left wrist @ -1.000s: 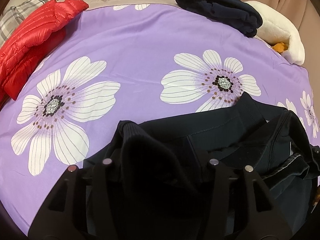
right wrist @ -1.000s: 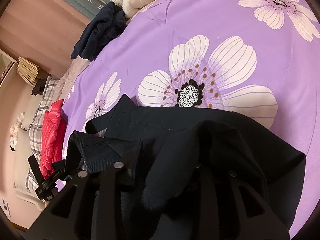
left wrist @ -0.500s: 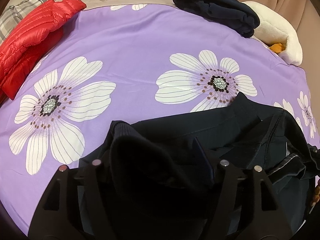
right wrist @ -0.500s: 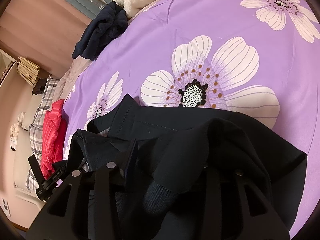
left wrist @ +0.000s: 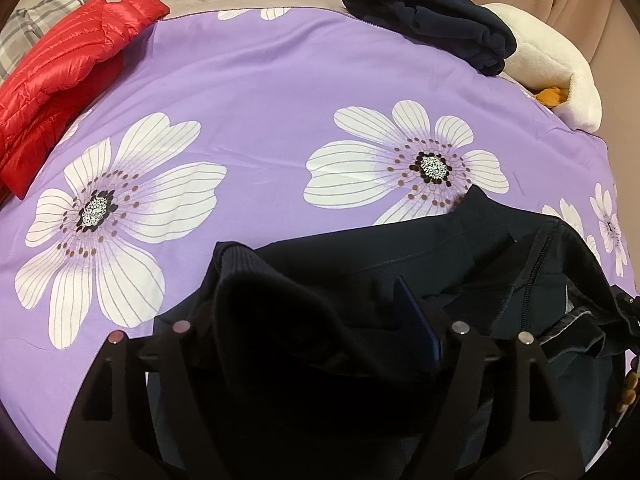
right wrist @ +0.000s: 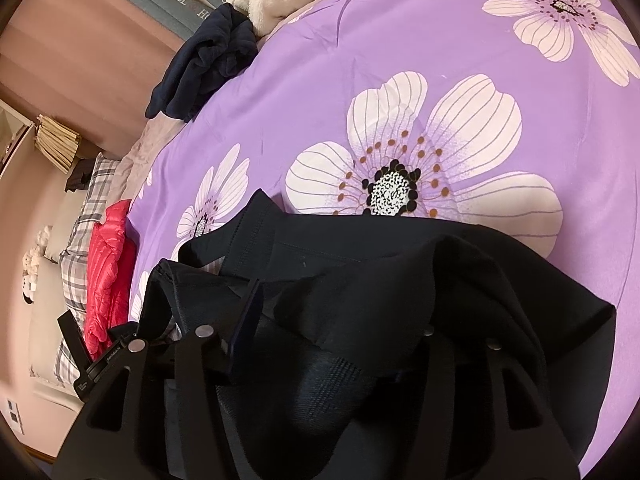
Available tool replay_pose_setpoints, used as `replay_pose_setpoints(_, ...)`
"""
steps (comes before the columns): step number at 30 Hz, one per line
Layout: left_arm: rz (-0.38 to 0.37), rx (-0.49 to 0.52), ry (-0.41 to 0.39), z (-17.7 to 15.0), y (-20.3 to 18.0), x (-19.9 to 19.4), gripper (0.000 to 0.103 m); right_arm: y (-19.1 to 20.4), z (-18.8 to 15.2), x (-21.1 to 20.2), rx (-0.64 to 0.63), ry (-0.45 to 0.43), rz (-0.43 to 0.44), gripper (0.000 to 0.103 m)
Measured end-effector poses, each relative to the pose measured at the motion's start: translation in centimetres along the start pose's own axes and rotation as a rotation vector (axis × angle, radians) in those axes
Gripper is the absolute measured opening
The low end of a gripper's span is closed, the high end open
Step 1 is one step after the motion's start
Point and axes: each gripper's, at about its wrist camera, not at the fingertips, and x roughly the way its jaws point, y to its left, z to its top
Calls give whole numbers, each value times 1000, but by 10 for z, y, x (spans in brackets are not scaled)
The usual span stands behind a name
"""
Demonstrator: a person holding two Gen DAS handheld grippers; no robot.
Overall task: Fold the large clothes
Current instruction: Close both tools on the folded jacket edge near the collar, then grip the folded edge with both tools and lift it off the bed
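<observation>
Both my grippers' jaws are opening, left gripper and right gripper, with the dark jacket bunched between each pair on the purple bedspread, apparently unpinched.

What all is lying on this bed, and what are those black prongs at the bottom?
Dark jacket: one, navy, nearest on the bed, bunched between both pairs of prongs.
Bedspread: one, purple with white flowers, covering most of the bed.
Red jacket: one, red and quilted, at the bedspread's far left edge.
Folded garment: one, navy, at the far edge of the bed.
Plush toy: one, cream with an orange part, right of the folded garment.
Plaid pillow: one, grey check, behind the red jacket.
Left gripper: one, black, jaws opening, jacket fabric between them.
Right gripper: one, black, jaws opening, jacket fabric between them.
</observation>
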Motion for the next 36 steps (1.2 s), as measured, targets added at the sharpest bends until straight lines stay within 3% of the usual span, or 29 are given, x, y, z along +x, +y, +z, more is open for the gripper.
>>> replay_pose_setpoints(14,-12,-1,-5,1,-2,-6,86,3,2,-1,2,-6,-1,66)
replay_pose_setpoints(36,-13,-11,-22,4,-1,-15,93,2,4,-5,13,-11,4,66)
